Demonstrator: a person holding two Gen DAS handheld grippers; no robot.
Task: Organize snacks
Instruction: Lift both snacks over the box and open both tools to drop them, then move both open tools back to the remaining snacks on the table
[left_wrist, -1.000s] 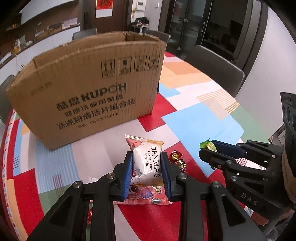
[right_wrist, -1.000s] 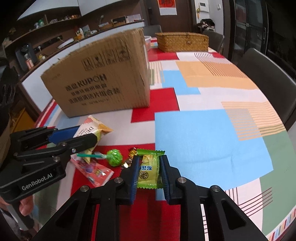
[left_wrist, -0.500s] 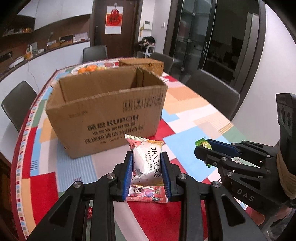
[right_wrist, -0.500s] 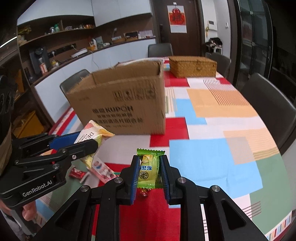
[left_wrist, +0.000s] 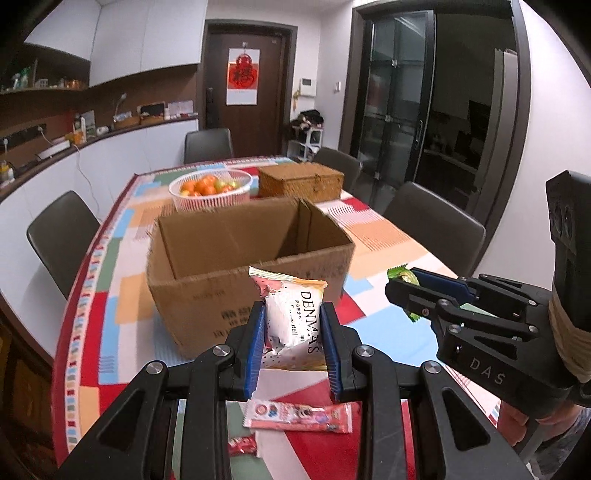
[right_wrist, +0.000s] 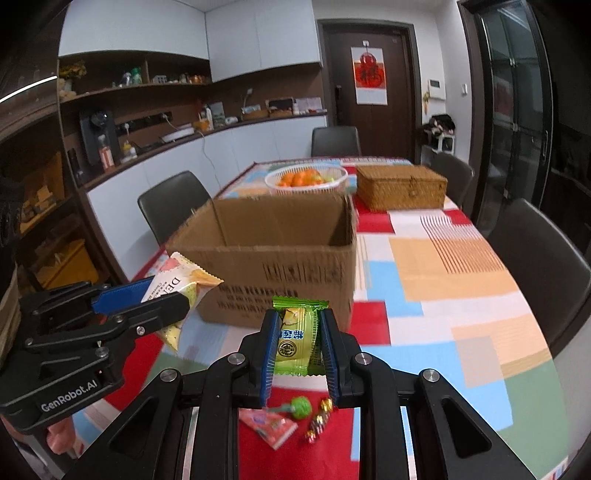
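I hold two snacks in the air, not yet in the cardboard box (left_wrist: 251, 258), which looks empty where I can see inside. My left gripper (left_wrist: 293, 347) is clamped on the white DENMAS packet (left_wrist: 291, 321), my right gripper (right_wrist: 297, 345) on the green candy packet (right_wrist: 295, 336). The box stands just behind both. A pink packet (left_wrist: 299, 415), a lollipop (right_wrist: 300, 407) and small candies (right_wrist: 319, 419) remain on the table (right_wrist: 443, 280).

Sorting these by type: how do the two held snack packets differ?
The DENMAS packet in the left gripper is white with pink and orange print; the green packet in the right gripper is clear green over a yellow sweet, and looks smaller. Both are sealed, held upright, clamped by blue pads.
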